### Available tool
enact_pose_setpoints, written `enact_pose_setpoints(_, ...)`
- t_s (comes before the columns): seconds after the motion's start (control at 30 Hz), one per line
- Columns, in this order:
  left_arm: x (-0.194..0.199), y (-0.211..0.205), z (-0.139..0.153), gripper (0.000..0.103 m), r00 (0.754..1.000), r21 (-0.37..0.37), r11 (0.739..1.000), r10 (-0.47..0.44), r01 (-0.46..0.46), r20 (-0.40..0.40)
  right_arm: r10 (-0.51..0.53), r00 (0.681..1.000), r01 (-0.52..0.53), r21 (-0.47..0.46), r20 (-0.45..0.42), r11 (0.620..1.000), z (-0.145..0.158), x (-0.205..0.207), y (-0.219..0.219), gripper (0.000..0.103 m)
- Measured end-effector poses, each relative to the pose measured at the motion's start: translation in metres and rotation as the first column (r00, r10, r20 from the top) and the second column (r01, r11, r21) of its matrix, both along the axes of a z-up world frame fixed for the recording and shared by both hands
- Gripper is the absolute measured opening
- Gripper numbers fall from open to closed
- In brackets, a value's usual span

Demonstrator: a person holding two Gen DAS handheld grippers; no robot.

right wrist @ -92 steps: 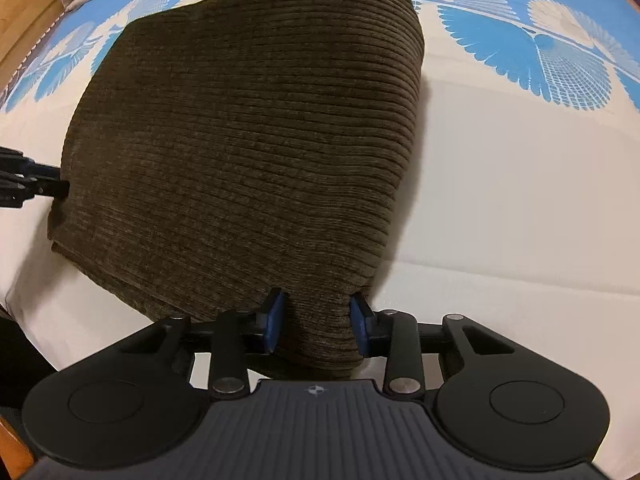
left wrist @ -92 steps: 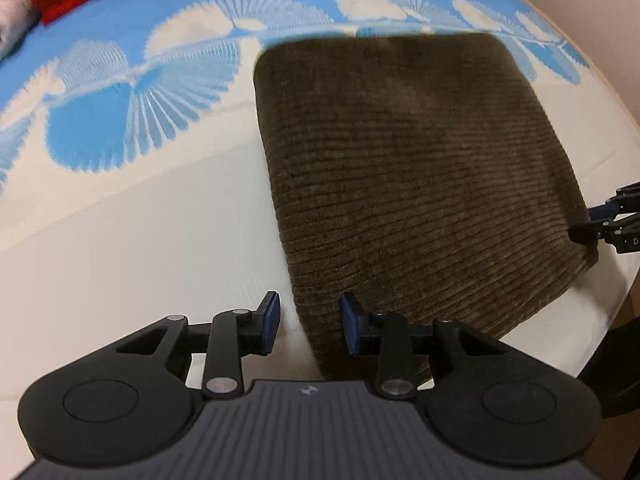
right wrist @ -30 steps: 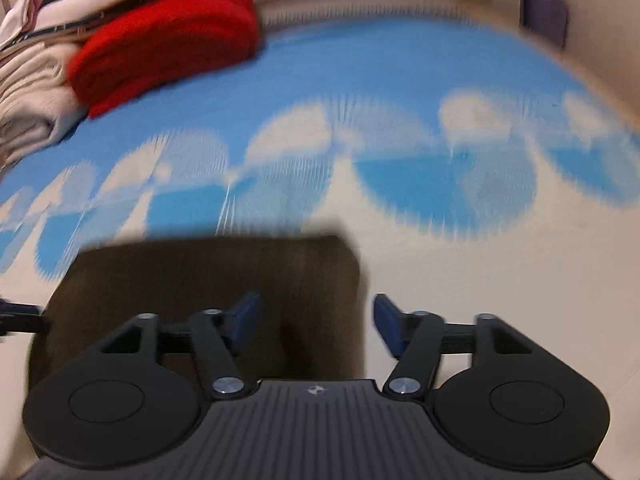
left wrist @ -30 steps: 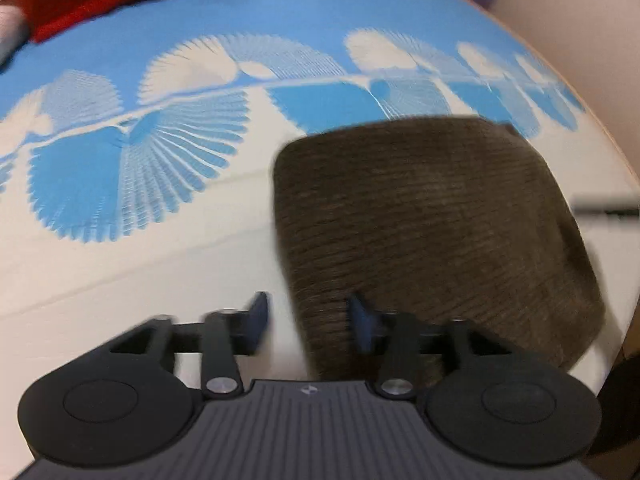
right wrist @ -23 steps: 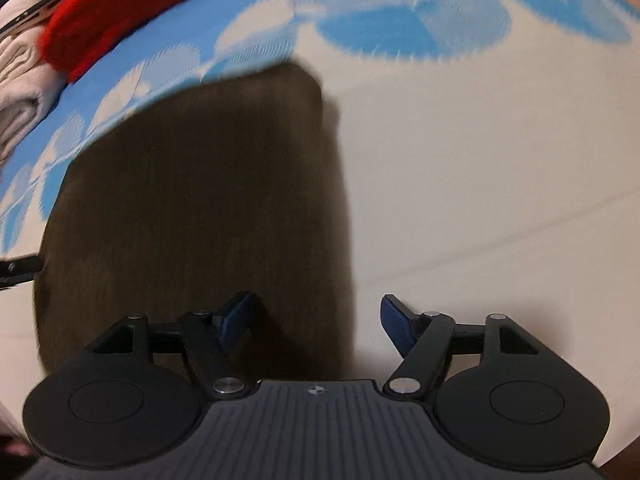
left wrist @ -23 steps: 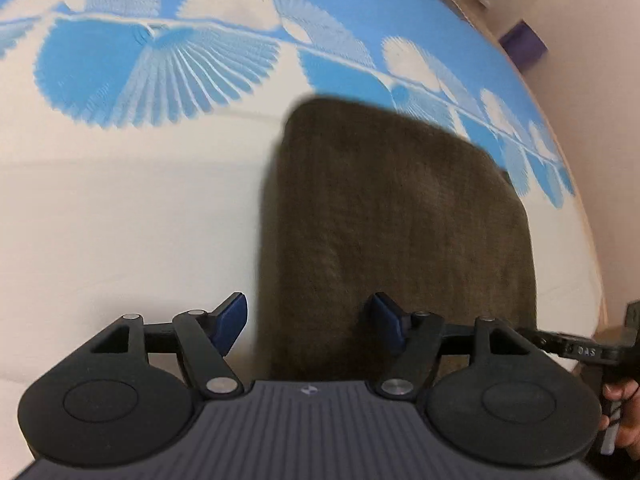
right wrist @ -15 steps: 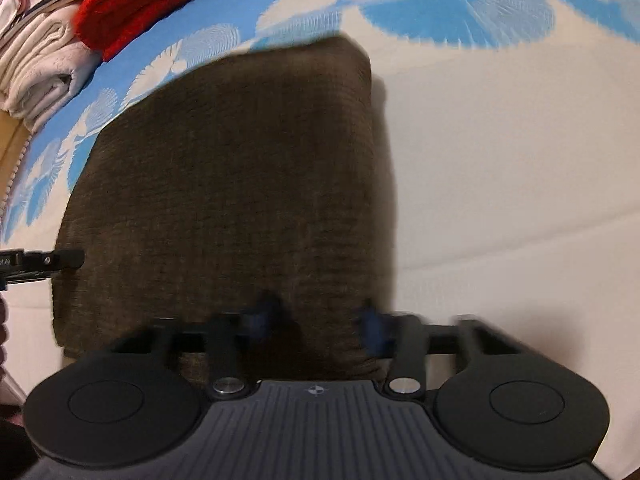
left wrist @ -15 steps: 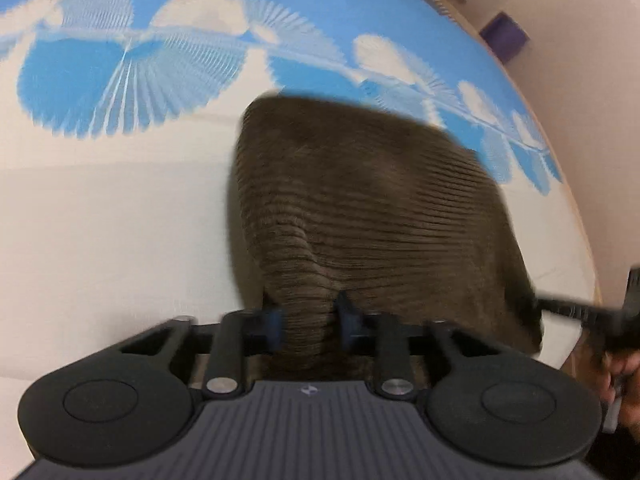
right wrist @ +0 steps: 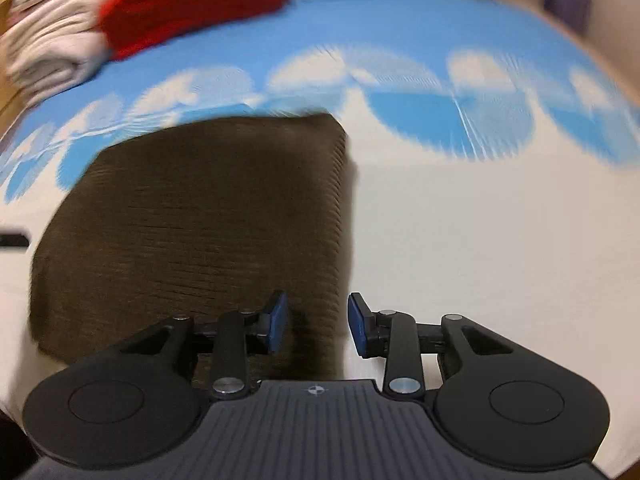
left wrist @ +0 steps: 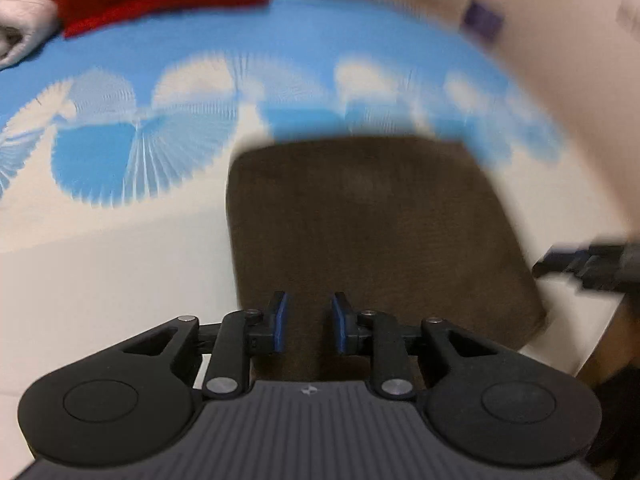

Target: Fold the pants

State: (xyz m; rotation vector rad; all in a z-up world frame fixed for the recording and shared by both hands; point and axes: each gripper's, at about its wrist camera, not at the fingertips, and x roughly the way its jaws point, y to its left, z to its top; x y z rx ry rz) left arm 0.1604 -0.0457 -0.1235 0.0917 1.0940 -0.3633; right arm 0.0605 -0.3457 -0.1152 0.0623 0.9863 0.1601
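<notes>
left wrist: folded pants beneath the slightly parted jaws; right wrist jaws likewise parted.

A bed covered in a cream sheet printed with blue fan shapes fills most of the room before me. At its far end sit a red folded cloth and, just beside it, a stack of pale folded laundry. A plain beige wall rises on the right, carrying a small purple patch, blurred.
</notes>
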Motion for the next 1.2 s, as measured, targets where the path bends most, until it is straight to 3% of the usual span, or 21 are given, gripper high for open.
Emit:
enact_pose_setpoints(0.07, -0.004, -0.011, -0.023, 0.032, 0.998, 0.127, 0.991, -0.045, 0.05, -0.046, 0.032, 0.994, -0.038, -0.053, -0.107, 0.998, -0.022, 0.0, 0.005, 0.04)
enact_pose_setpoints(0.13, -0.009, -0.02, -0.007, 0.037, 0.999, 0.169, 0.985, -0.036, 0.036, -0.005, 0.004, 0.984, -0.013, -0.055, -0.178, 0.998, -0.038, -0.001, 0.0, 0.049)
enact_pose_setpoints(0.2, -0.024, -0.023, 0.022, 0.054, 0.997, 0.13, 0.991, 0.005, -0.016, 0.082, -0.053, 0.989, 0.045, -0.063, -0.135, 0.997, -0.022, -0.004, -0.004, 0.051)
enact_pose_setpoints(0.27, -0.045, -0.027, 0.052, 0.089, 0.984, 0.098, 0.993, 0.047, -0.064, 0.173, -0.102, 0.995, 0.102, -0.035, -0.013, 0.994, 0.008, -0.019, -0.007, 0.059)
enact_pose_setpoints(0.3, -0.057, -0.031, 0.064, 0.093, 0.974, 0.11, 0.989, 0.07, -0.095, 0.215, -0.111, 0.993, 0.111, -0.015, 0.032, 0.994, 0.02, -0.029, -0.006, 0.063)
enact_pose_setpoints(0.37, -0.085, -0.037, 0.085, 0.094, 0.947, 0.139, 0.978, 0.105, -0.153, 0.303, -0.121, 0.984, 0.122, 0.003, 0.128, 0.993, 0.046, -0.052, -0.002, 0.082)
enact_pose_setpoints(0.43, -0.111, -0.042, 0.099, 0.094, 0.918, 0.118, 0.971, 0.15, -0.206, 0.366, -0.118, 0.969, 0.123, -0.012, 0.215, 0.992, 0.067, -0.078, 0.01, 0.094)
enact_pose_setpoints(0.53, -0.145, -0.04, 0.107, 0.099, 0.895, 0.028, 0.955, 0.265, -0.294, 0.358, -0.089, 0.94, 0.103, -0.023, 0.329, 0.994, 0.085, -0.122, 0.024, 0.101)
enact_pose_setpoints(0.63, -0.167, -0.038, 0.096, 0.103, 0.902, -0.015, 0.948, 0.306, -0.317, 0.305, -0.077, 0.913, 0.095, -0.025, 0.4, 0.995, 0.087, -0.151, 0.031, 0.102)
enact_pose_setpoints(0.73, -0.182, -0.041, 0.071, 0.103, 0.915, 0.008, 0.951, 0.296, -0.309, 0.274, -0.114, 0.906, 0.112, 0.03, 0.408, 0.993, 0.088, -0.167, 0.038, 0.102)
enact_pose_setpoints(0.83, -0.185, -0.045, 0.048, 0.103, 0.915, 0.072, 0.946, 0.284, -0.316, 0.286, -0.123, 0.925, 0.138, -0.017, 0.36, 0.99, 0.063, -0.162, 0.053, 0.102)
enact_pose_setpoints(0.93, -0.18, -0.044, 0.036, 0.103, 0.923, 0.066, 0.949, 0.28, -0.307, 0.262, -0.154, 0.95, 0.164, -0.011, 0.272, 0.986, 0.051, -0.145, 0.06, 0.102)
enact_pose_setpoints(1.0, -0.172, -0.042, 0.031, 0.103, 0.923, 0.033, 0.95, 0.292, -0.31, 0.251, -0.16, 0.954, 0.165, 0.001, 0.254, 0.986, 0.046, -0.138, 0.062, 0.102)
enact_pose_setpoints(1.2, -0.162, -0.044, 0.022, 0.103, 0.921, 0.03, 0.95, 0.292, -0.31, 0.258, -0.19, 0.962, 0.196, -0.011, 0.197, 0.981, 0.032, -0.126, 0.064, 0.102)
